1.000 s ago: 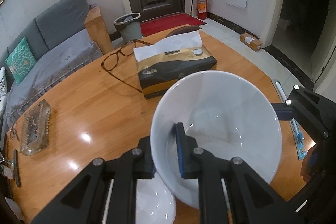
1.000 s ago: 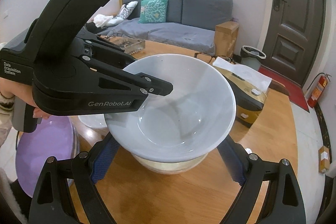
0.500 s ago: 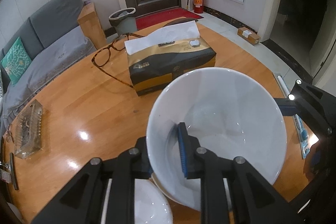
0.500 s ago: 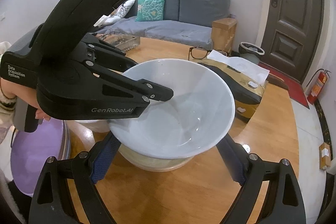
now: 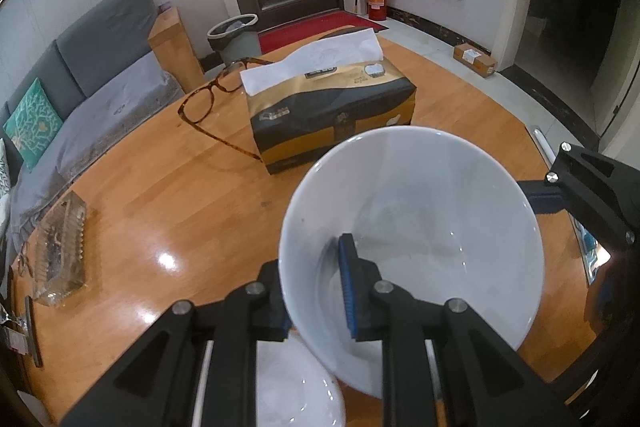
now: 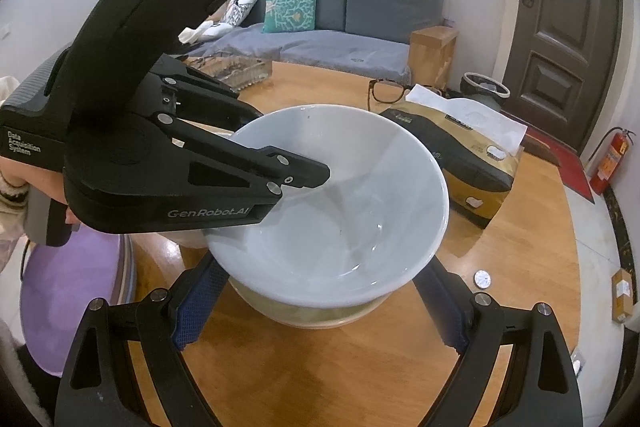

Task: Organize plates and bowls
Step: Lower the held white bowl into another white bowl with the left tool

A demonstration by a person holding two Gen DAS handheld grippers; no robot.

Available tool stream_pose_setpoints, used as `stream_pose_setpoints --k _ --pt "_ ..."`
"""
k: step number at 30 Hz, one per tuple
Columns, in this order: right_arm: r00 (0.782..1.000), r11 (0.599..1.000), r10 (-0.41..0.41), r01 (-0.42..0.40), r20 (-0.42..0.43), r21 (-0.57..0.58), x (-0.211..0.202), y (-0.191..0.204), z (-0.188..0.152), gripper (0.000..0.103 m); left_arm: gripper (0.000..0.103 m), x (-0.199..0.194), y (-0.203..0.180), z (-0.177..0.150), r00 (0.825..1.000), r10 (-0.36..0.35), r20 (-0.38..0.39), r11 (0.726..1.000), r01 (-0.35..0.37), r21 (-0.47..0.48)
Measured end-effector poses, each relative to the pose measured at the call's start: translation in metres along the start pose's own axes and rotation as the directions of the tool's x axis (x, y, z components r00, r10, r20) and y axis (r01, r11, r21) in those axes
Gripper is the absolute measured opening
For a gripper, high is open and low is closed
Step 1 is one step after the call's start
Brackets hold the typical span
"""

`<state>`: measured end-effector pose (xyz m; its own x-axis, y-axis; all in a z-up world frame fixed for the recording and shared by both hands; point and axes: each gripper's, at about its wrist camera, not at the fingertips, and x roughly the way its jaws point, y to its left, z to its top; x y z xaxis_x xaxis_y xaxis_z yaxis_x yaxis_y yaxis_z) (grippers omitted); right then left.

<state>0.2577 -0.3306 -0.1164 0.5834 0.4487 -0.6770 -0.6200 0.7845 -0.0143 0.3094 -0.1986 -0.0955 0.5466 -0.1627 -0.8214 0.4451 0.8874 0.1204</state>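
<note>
Lowered onto the cream bowl [image 6: 312, 313], white bowl [image 5: 412, 247] stays rim-pinched by left gripper [image 5: 316, 291], between right gripper's [image 6: 320, 307] spread fingers.

Tissue box [image 5: 332, 115], glasses [image 5: 212, 99] beside; coin [image 6: 481, 279] perhaps.

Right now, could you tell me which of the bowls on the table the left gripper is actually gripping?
The large white bowl: the left gripper pinches its rim, and it sits tilted above the cream bowl. The small white bowl lies untouched.
</note>
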Motion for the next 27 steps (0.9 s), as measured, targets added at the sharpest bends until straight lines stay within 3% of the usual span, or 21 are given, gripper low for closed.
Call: stream_pose_setpoints --k 10,27 --pt "1.0 1.0 0.004 -0.004 -0.01 -0.001 0.006 0.002 0.0 0.088 0.017 0.002 0.0 -0.003 1.0 0.024 -0.007 1.0 -0.024 0.016" --pt "0.999 1.0 -0.009 0.008 -0.033 -0.028 0.009 0.004 -0.001 0.089 0.019 0.019 0.004 -0.011 0.999 -0.008 -0.05 1.0 0.008 0.002"
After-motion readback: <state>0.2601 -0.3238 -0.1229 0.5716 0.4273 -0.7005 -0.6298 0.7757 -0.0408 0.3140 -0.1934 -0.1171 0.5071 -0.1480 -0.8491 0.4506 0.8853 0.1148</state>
